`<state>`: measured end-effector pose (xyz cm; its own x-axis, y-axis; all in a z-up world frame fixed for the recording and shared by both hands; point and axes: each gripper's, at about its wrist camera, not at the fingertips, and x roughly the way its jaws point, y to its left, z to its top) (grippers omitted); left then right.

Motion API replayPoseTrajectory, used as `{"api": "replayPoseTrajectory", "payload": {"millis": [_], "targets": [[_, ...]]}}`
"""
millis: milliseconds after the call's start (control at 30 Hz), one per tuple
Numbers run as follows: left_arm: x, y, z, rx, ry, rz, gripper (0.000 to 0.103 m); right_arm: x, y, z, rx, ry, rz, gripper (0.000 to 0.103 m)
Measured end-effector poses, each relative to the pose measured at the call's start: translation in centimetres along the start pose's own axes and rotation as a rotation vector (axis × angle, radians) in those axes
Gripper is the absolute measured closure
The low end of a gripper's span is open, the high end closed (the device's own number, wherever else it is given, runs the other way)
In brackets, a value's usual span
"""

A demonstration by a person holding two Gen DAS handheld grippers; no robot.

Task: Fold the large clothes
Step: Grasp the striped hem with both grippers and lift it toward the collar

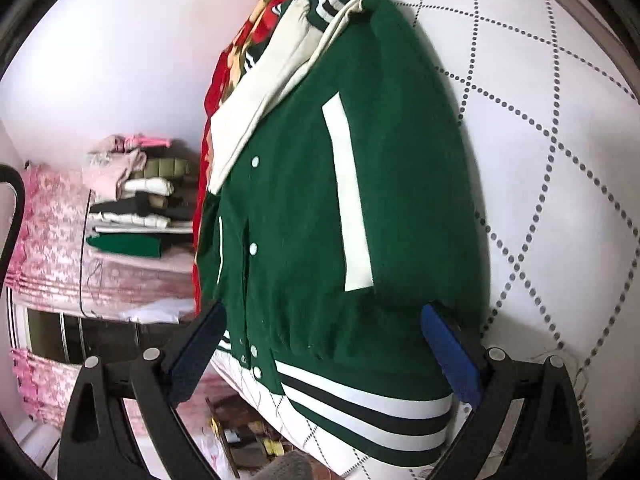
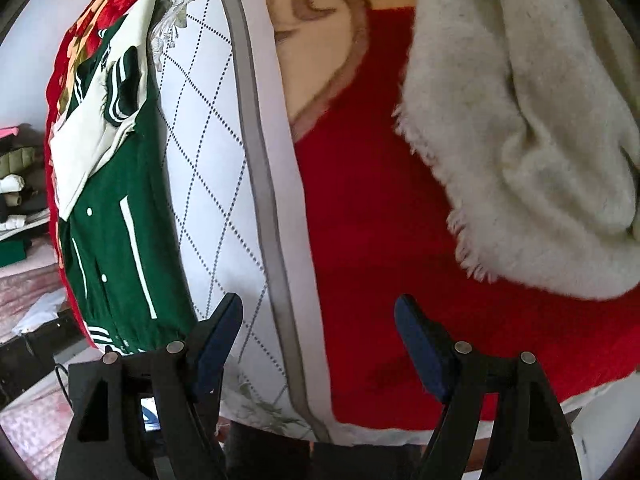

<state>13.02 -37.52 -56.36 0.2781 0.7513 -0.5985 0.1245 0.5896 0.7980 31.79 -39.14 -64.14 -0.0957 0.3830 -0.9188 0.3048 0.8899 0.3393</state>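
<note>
In the left wrist view, the green varsity jacket (image 1: 312, 208) is seen spread front-up on the white quilted bed cover (image 1: 560, 160), its striped hem at the near edge of the bed and a cream sleeve folded across its chest; the left tool (image 1: 324, 344) is held wide, nothing gripped, its blue pads straddling the hem; a stack of folded clothes (image 1: 136, 196) is seen beyond the bed. In the right wrist view, the right tool (image 2: 320, 344) is likewise spread wide and holds nothing, above a red blanket (image 2: 380, 240); a fluffy white garment (image 2: 532, 120) lies on the blanket, well apart from the jacket.
</note>
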Motion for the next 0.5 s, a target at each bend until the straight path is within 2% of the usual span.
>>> {"api": "replayPoseTrajectory", "payload": {"millis": [100, 167, 267, 300, 433, 500], "targets": [[-1.0, 1.0, 0.1, -0.045, 0.01, -0.07, 0.003, 0.1, 0.3, 0.7, -0.005, 0.005, 0.017, 0.023], [-1.1, 0.1, 0.0, -0.029, 0.007, -0.088, 0.003, -0.1, 0.4, 0.9, -0.014, 0.007, 0.019, 0.023], [0.4, -2.3, 0.1, 0.012, 0.055, -0.083, 0.002, 0.0, 0.9, 1.6, -0.024, 0.012, 0.015, 0.023], [0.8, -2.5, 0.2, -0.003, 0.058, -0.073, 0.001, 0.1, 1.2, 1.8, -0.026, 0.014, 0.018, 0.023], [2.7, -0.9, 1.4, -0.064, 0.049, -0.036, 0.001, 0.5, 2.2, 3.0, -0.062, 0.011, 0.013, 0.023], [4.3, 0.7, 2.0, -0.113, 0.071, -0.052, 0.001, 1.1, 2.8, 4.1, -0.074, 0.01, 0.022, 0.023]]}}
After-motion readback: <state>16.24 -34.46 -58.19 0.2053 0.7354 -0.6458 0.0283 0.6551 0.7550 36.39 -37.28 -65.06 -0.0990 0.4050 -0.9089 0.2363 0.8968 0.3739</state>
